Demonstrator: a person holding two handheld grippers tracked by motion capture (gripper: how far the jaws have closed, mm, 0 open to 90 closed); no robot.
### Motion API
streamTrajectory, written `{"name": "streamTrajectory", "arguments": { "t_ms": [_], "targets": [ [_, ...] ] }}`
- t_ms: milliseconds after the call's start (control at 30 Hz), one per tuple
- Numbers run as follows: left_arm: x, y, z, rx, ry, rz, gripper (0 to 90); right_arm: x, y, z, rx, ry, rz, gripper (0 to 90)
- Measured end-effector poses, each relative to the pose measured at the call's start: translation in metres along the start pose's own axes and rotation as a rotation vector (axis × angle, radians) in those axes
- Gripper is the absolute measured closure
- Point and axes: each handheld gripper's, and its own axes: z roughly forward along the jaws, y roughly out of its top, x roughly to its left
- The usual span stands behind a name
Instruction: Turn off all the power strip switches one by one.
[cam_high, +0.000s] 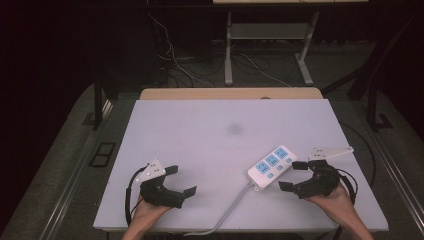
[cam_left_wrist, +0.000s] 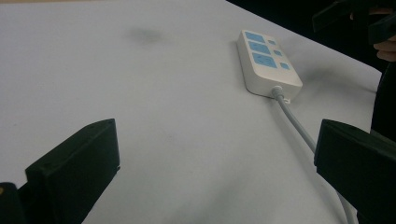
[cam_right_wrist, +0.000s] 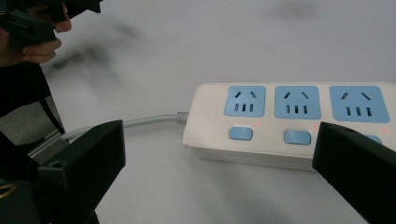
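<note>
**White tabletop, one power strip, both grippers wide open**

White and bare over most of its surface, the table (cam_high: 200, 130) leaves broad room from 9 through 12 o'clock; a faint grey smudge (cam_high: 234, 129) marks it just past centre. A wooden edge (cam_high: 230, 93) runs along the far side.

At 7 o'clock the left gripper (cam_high: 181, 180) rests near the front edge, jaws spread wide and holding nothing. At 4 o'clock the right gripper (cam_high: 294, 175) sits just beside the power strip (cam_high: 272, 167), jaws equally wide, empty, one on either side of the strip's near end in the right gripper view.

Its grey cable (cam_high: 230, 207) trails toward 6 o'clock and over the front edge, crossing the ground between the grippers.

The strip is white, with three blue sockets (cam_right_wrist: 297, 101) and blue switches (cam_right_wrist: 241, 133) beside them.
</note>
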Motion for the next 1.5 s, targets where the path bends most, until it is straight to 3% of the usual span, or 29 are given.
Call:
{"name": "streamTrajectory", "arguments": {
  "t_ms": [800, 1367, 1500],
  "targets": [
    [0.000, 0.000, -0.001, -0.003, -0.003, -0.001, 0.0, -0.006, 0.030, 0.021, 0.115, 0.017, -0.069, 2.4],
    [0.001, 0.000, 0.000, -0.001, -0.004, -0.001, 0.0, -0.021, 0.031, 0.035, 0.162, 0.015, -0.046, 2.4],
    [0.001, 0.000, 0.000, 0.001, -0.005, 0.001, 0.0, -0.023, 0.031, 0.037, 0.175, 0.025, -0.055, 17.1]
  ]
}}
